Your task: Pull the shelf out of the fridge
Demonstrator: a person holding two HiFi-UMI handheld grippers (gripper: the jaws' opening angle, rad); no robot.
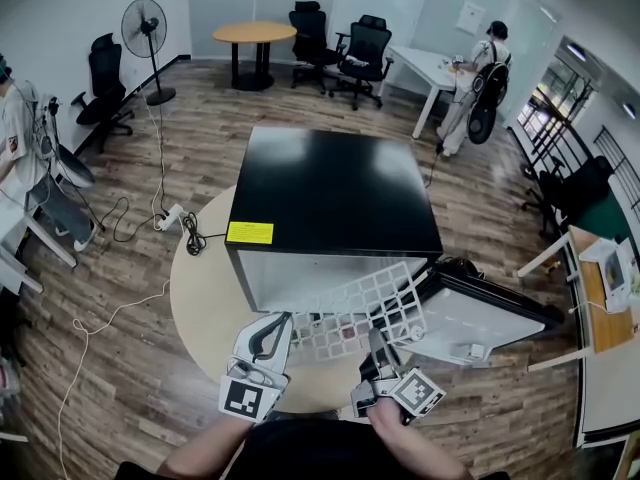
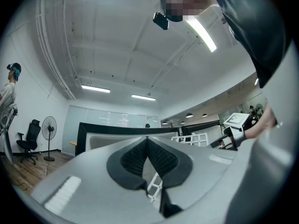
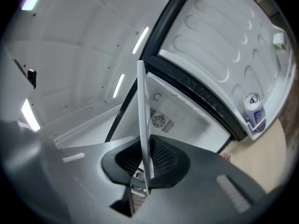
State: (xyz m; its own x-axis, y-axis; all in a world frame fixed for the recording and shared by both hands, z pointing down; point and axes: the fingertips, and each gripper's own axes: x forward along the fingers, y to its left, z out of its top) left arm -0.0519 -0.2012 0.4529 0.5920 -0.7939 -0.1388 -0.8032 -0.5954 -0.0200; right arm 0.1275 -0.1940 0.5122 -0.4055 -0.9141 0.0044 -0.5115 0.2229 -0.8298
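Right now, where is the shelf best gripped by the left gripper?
Probably its front rim near the left corner, coming from the front. The shelf is a thin flat grid sticking out of the fridge; the right gripper pinches the rim further right, and the left gripper is beside that corner.

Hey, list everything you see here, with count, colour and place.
fridge: one, black, on the table, door open.
table: one, round, pale, under the fridge.
shelf: one, white wire, partly out of the fridge.
container: one, white and blue, door pocket.
fan: one, black, far left floor.
chairs: several, black, round the room.
people: two, far right and left edge.
left gripper: one, grey, jaw tips together by the shelf's left edge.
right gripper: one, grey, shut on the shelf.
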